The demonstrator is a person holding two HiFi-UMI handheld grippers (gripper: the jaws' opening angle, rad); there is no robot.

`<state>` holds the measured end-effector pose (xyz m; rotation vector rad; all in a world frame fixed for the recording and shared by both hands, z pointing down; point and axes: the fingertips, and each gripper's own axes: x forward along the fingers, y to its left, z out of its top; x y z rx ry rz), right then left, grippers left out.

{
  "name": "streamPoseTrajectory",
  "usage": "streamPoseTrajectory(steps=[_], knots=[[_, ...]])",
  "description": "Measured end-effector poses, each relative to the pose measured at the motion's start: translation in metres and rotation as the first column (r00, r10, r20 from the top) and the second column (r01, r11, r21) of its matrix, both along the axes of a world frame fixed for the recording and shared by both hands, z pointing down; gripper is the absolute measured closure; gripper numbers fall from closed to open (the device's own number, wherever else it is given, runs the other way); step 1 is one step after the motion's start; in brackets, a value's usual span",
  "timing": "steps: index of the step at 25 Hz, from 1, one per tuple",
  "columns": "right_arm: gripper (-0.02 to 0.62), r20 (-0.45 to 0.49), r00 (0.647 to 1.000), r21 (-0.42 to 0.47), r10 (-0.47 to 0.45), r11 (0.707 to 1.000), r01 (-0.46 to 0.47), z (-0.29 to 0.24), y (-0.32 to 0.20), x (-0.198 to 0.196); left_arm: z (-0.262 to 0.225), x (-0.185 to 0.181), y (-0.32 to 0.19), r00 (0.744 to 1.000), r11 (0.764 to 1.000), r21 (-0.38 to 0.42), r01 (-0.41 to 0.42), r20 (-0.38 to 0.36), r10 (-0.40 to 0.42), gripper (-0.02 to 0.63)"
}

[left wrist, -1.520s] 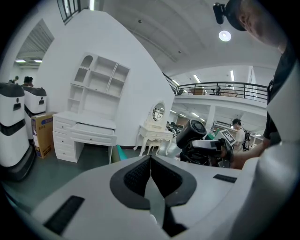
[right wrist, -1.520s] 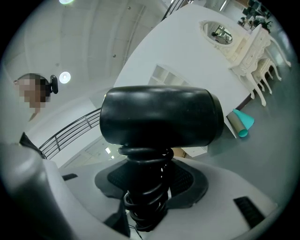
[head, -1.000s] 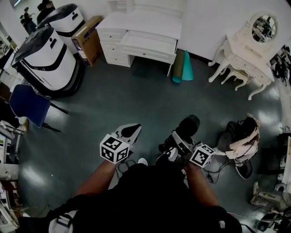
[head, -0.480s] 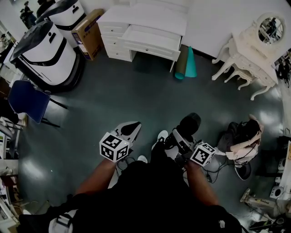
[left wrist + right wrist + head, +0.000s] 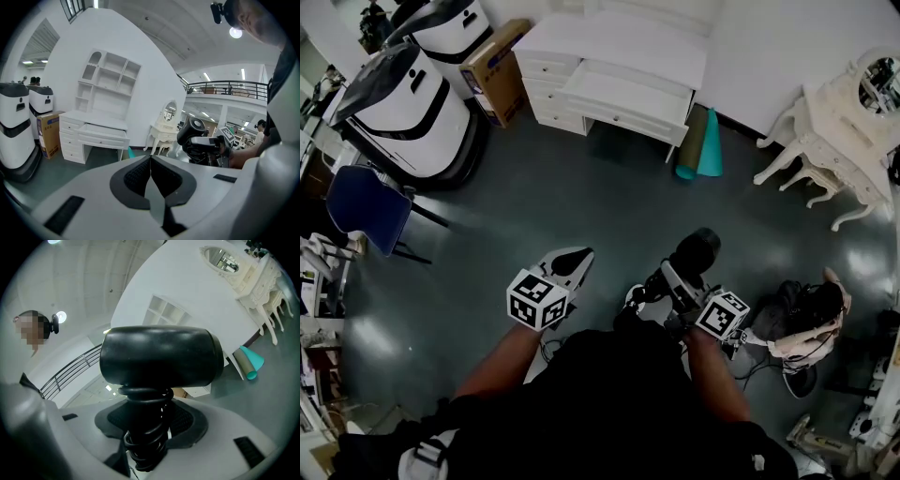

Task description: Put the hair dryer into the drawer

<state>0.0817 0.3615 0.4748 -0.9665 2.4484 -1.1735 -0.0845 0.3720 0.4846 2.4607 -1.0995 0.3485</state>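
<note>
The room has a dark grey floor (image 5: 581, 197), with a white desk (image 5: 623, 42) set against the far wall. The desk's wide centre drawer (image 5: 628, 98) stands pulled out. A cardboard box (image 5: 497, 70) sits just beside the desk's left end. Two rolled mats (image 5: 701, 145) stand at its right end.

Both grippers are well short of the desk, close in front of the person's body.

Left gripper (image 5: 575, 257): in its own view I read the fingers (image 5: 136, 176) as pressed together, with nothing between them. The gripper points toward the desk.

Right gripper (image 5: 673, 279): I read its fingers as clamped on the handle of the black hair dryer (image 5: 694, 251). The coiled cord (image 5: 145, 427) is wound round the handle inside the grip. The dryer's barrel stands beyond the fingers, on the desk side of the gripper.

The hair dryer is held in the air over the floor, well apart from the drawer and to the right of the left gripper.
</note>
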Motion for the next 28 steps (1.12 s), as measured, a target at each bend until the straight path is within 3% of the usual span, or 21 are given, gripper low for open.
streamPoseTrajectory(steps=[12,19,28], knots=[[0.38,0.005,0.998,0.026,-0.07,0.997,0.07,-0.005,-0.137,0.047,-0.017,0.059,-0.135,0.999,0.998,0.037,0.05,0.016,-0.051,0.595],[0.38,0.013,0.997,-0.005,-0.073,0.997,0.073,0.009,-0.173,0.068,-0.012,0.078,-0.168,0.998,0.999,0.01,0.049,0.04,-0.05,0.595],[0.38,0.013,0.999,-0.027,-0.048,0.998,0.049,0.027,-0.211,0.07,0.005,0.071,-0.208,0.998,0.999,-0.035,0.042,0.054,-0.04,0.595]])
